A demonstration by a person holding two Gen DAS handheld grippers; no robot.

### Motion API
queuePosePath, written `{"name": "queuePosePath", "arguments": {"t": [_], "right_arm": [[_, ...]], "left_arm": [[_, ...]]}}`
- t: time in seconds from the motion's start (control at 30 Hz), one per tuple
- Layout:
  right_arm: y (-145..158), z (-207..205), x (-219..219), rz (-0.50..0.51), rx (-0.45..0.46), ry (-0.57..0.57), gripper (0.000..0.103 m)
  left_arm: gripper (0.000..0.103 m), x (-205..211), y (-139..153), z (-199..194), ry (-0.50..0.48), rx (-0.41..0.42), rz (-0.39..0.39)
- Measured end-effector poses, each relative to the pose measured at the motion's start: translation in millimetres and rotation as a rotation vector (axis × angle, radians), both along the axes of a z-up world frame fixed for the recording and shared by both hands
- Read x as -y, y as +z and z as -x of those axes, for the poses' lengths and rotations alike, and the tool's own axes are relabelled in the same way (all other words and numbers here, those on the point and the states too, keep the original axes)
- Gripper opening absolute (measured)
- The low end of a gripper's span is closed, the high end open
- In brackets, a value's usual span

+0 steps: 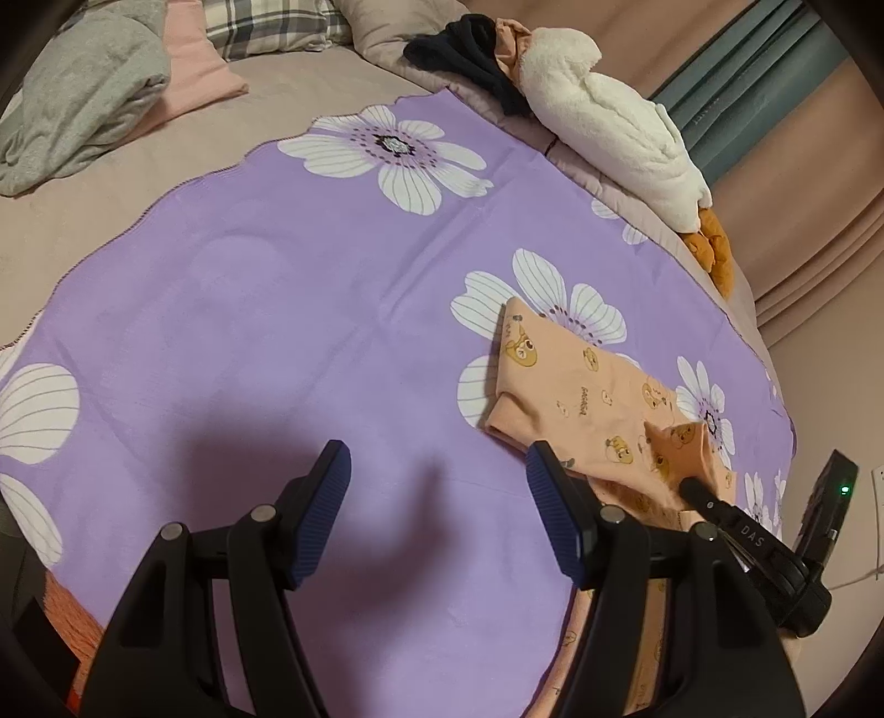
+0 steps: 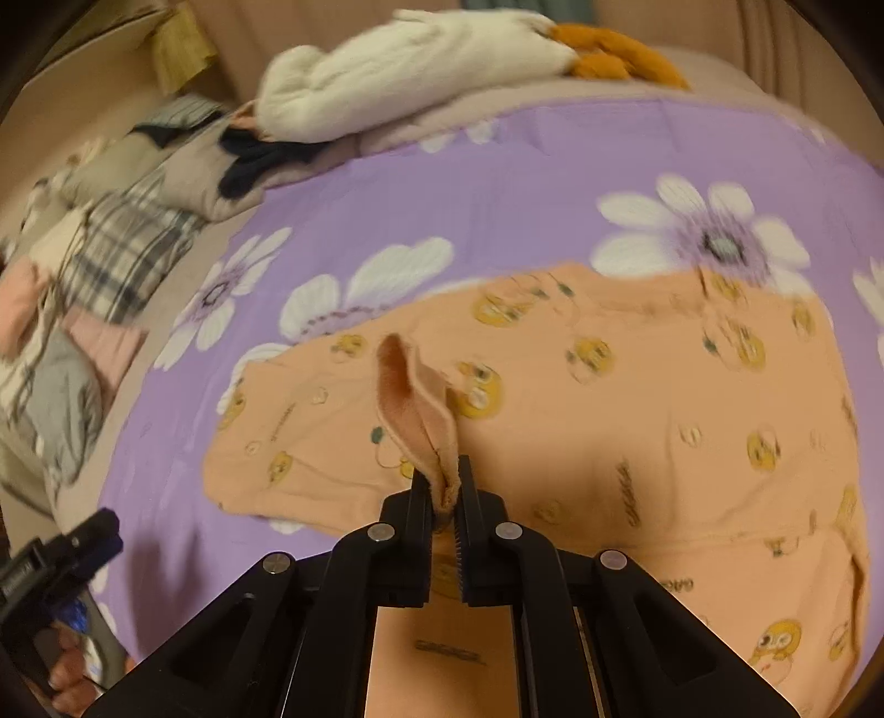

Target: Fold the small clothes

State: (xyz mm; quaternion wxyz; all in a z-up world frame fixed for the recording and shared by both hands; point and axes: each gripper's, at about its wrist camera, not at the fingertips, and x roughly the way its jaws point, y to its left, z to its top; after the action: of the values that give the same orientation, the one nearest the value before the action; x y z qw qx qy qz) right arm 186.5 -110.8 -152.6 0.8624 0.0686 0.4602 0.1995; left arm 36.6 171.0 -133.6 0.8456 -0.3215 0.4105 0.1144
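While a fold of the peach cartoon-print garment (image 2: 580, 420) is pinched between the closed jaws of the right gripper (image 2: 445, 486), the left gripper (image 1: 436, 497) is held with jaws apart over bare purple cloth, nothing between them. The garment is spread on the near right of a purple flowered sheet (image 1: 248, 309). At the far edge a white plush toy (image 1: 608, 127) and dark clothing (image 1: 469, 49) are piled; grey clothing (image 1: 77, 105) and a plaid pillow (image 1: 271, 27) are seen far left on the bed.
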Motion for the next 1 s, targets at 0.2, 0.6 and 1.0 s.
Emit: {"name": "queuePosePath", "arguments": {"t": [0.2, 0.6, 1.0], "right_arm": [[-20.2, 2.4, 28.5, -0.020, -0.077, -0.123, 0.008], [-25.7, -4.8, 17.6, -0.044, -0.106, -0.063, 0.046], [-8.3, -12.9, -22.7, 0.109, 0.011, 0.061, 0.010]], "left_arm": [[0.066, 7.3, -2.5, -5.7, -0.028, -0.010, -0.009], [0.066, 15.4, -2.8, -6.6, -0.050, -0.015, -0.017], [0.066, 20.6, -1.9, -8.3, -0.063, -0.017, -0.018]]}}
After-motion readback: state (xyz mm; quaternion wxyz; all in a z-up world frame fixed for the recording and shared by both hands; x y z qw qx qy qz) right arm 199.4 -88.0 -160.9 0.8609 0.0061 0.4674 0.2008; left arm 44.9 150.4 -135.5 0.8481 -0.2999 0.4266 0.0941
